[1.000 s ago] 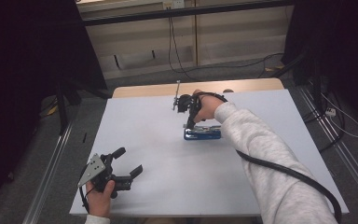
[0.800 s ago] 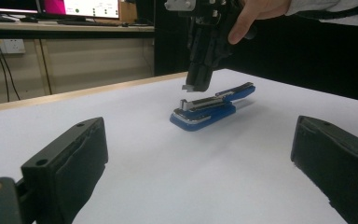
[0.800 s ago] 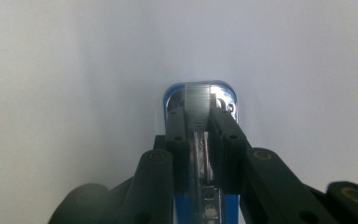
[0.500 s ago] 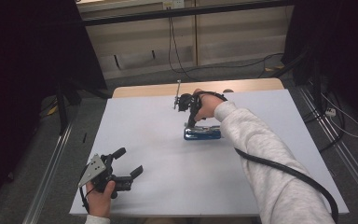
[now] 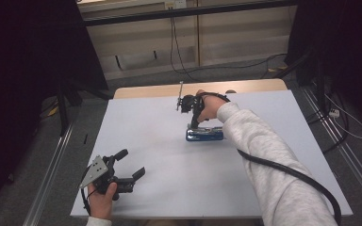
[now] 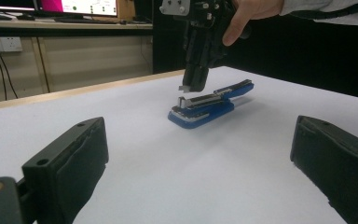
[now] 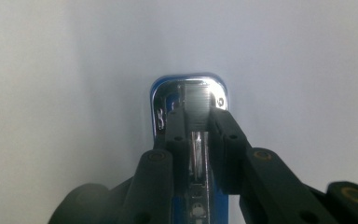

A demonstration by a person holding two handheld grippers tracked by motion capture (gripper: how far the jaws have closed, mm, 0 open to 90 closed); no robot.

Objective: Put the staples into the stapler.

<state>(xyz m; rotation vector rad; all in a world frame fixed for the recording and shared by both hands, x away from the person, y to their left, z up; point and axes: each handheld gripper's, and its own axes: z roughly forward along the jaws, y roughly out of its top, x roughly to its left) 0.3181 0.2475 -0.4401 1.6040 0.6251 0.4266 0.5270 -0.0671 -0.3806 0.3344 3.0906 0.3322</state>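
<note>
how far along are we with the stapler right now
Done: the right gripper has come down over the blue stapler, which lies on the white table. In hand: its jaws straddle the metal top near the front end, nearly shut; a firm grip can't be confirmed. Left: the stapler hasn't been lifted. The left gripper waits open.

The white table [image 5: 160, 141] is lit evenly from above, while the surroundings are left in deep darkness. A soft shadow is cast beside the stapler [image 6: 207, 105], and glare is seen on its metal nose in the right gripper view. The near black jaws are rendered blurred in both gripper views.
</note>
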